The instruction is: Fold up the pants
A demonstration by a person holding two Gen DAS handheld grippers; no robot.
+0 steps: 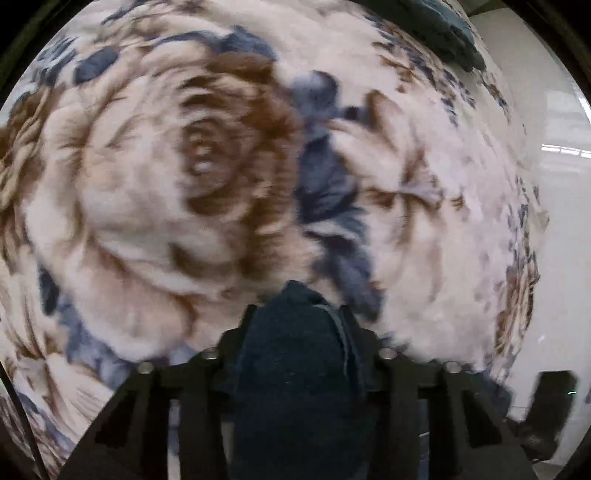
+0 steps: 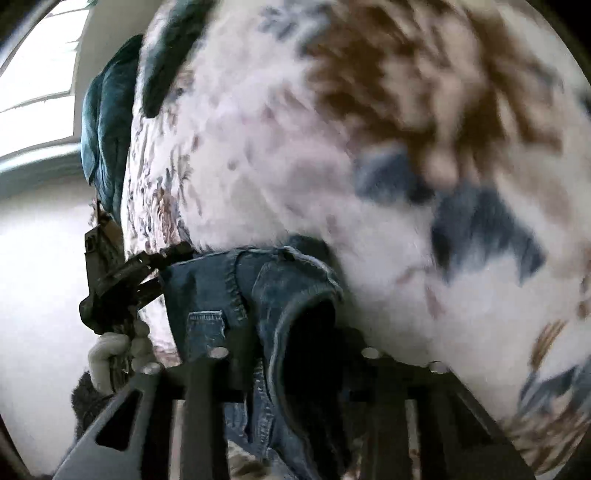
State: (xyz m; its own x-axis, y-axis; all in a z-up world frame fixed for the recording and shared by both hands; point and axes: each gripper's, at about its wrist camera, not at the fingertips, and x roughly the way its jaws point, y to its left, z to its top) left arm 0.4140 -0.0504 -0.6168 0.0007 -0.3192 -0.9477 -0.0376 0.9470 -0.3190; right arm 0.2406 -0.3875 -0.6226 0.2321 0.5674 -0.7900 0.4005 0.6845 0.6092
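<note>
The pants (image 1: 295, 369) are dark blue denim, bunched up over a floral blanket (image 1: 147, 221). My left gripper (image 1: 299, 317) points steeply down and is shut on a thick wad of the denim that fills the gap between its fingers. In the right wrist view the pants (image 2: 207, 280) show a stitched waistband edge and a belt loop. My right gripper (image 2: 288, 332) is shut on that folded edge. The left gripper (image 2: 173, 258) shows there too, at the denim's left end, held by a gloved hand (image 2: 110, 350). Both views are motion-blurred.
The fluffy blanket (image 2: 369, 184), white with brown and blue flowers, covers the whole work surface. More dark teal clothing (image 1: 443, 33) (image 2: 107, 122) lies at its far edge. A pale floor (image 1: 554, 258) lies beyond the blanket's edge, with a dark object (image 1: 550, 398) on it.
</note>
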